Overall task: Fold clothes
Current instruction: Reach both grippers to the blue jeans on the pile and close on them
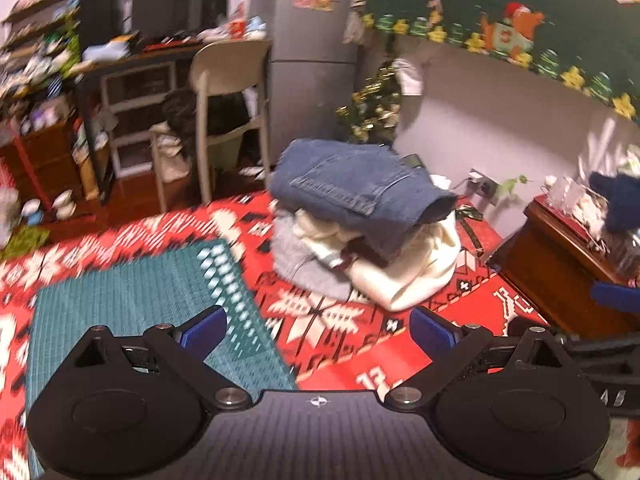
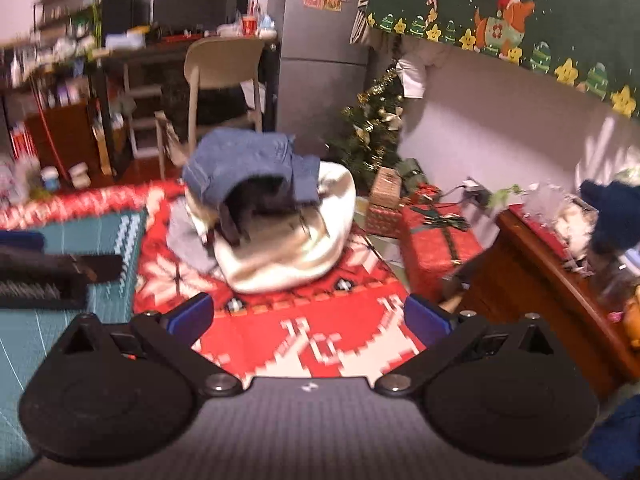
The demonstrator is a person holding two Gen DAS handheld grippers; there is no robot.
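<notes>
A red patterned rug [image 1: 328, 344] covers the floor, a teal mat [image 1: 132, 312] lying at nine o'clock. On the rug at twelve o'clock sits the pile of clothes [image 1: 360, 232]: jeans [image 1: 352, 184] on top, cream garment [image 2: 288, 248] beneath. Denim likely handles heavy and stiffish; take it at the waistband edge. The cream piece looks soft, limp. Both left tongs [image 1: 318, 330] and right tongs [image 2: 308, 316] stand wide apart, empty, short of the pile.

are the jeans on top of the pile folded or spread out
Roughly folded: the jeans sit bunched in a compact doubled-over bundle atop the white garment, not laid flat.
</notes>
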